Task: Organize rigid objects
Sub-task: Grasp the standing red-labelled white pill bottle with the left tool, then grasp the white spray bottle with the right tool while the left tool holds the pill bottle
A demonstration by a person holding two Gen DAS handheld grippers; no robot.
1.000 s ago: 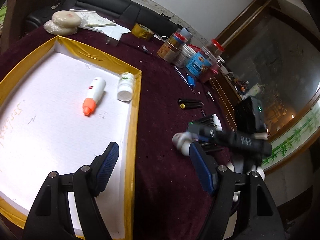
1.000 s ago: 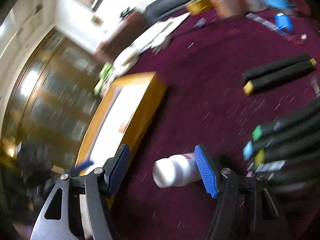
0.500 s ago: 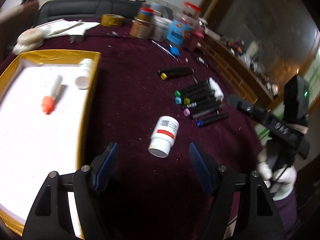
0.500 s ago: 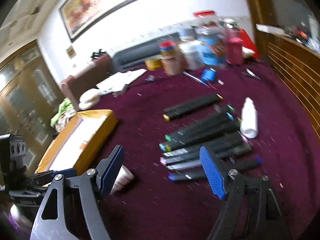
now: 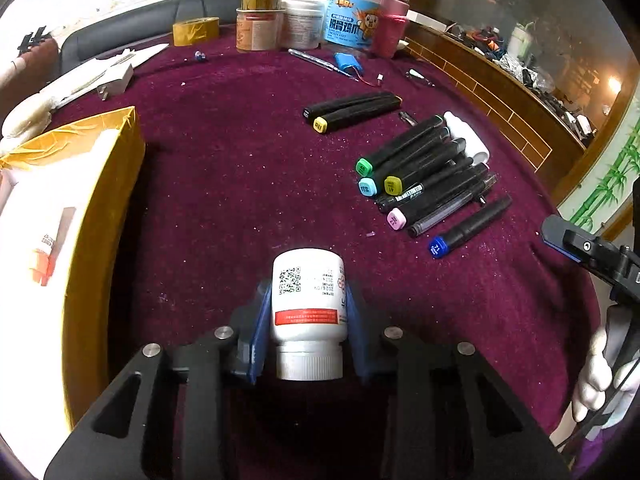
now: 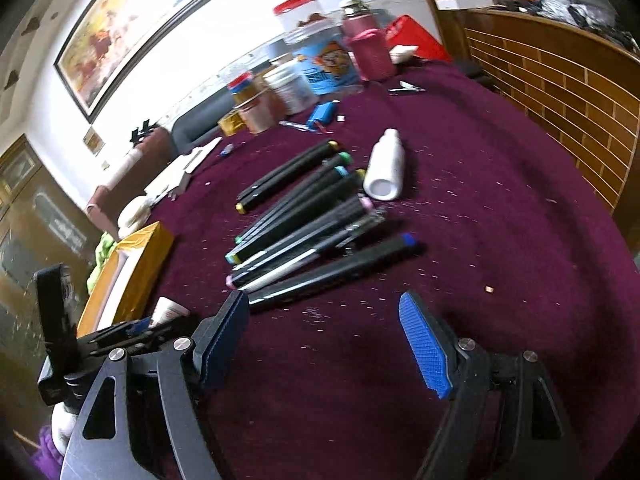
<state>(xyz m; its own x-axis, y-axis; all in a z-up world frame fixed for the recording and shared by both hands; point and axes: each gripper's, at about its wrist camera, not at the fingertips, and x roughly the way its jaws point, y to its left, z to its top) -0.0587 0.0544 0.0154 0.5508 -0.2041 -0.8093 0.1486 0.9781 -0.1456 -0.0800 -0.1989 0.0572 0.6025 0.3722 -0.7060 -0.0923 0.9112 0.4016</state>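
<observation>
Pill bottle [image 5: 307, 312] now between closing left gripper [image 5: 307, 322] pads, right gripper [image 6: 324, 344] gaping empty.

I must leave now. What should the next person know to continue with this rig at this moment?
Left gripper: jaws closing on the white pill bottle, which lies between the pads on the cloth.
Right gripper: open, empty, over bare cloth near the markers.
Done: a tube with an orange cap lies in the yellow-edged tray.
Left: pill bottle, small white bottle beside the markers, and the markers themselves.
</observation>
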